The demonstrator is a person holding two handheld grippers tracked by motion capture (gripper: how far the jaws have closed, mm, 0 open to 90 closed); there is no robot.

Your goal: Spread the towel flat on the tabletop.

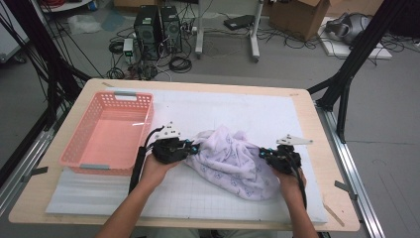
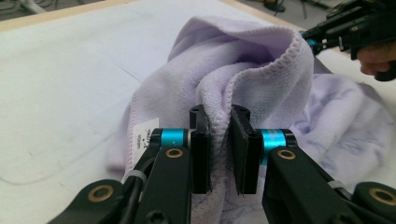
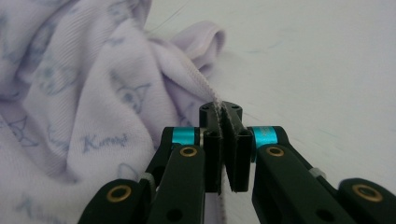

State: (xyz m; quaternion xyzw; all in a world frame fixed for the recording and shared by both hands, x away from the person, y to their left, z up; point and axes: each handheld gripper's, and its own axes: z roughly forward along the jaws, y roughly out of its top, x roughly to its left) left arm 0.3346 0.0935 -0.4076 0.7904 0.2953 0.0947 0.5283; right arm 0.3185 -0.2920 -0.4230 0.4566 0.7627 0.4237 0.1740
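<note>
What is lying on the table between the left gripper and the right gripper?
In the high view, the crumpled lilac towel lies between the left gripper and the right gripper; each is shut on an edge of it.

Non-task items in view
A pink basket [image 1: 85, 148] is set on the white mat [image 1: 257, 111]; computer towers [image 1: 157, 27] and a cardboard box [image 1: 297, 17] are placed on the floor.

Both forearms come in from the near edge. The left black two-jaw gripper [image 1: 190, 147] points right, its jaws pinched on the folded hem of the pale lilac printed towel [image 1: 233, 161]. The right black two-jaw gripper [image 1: 263, 153] points left (jaws clamped tight on a thin stitched edge).
</note>
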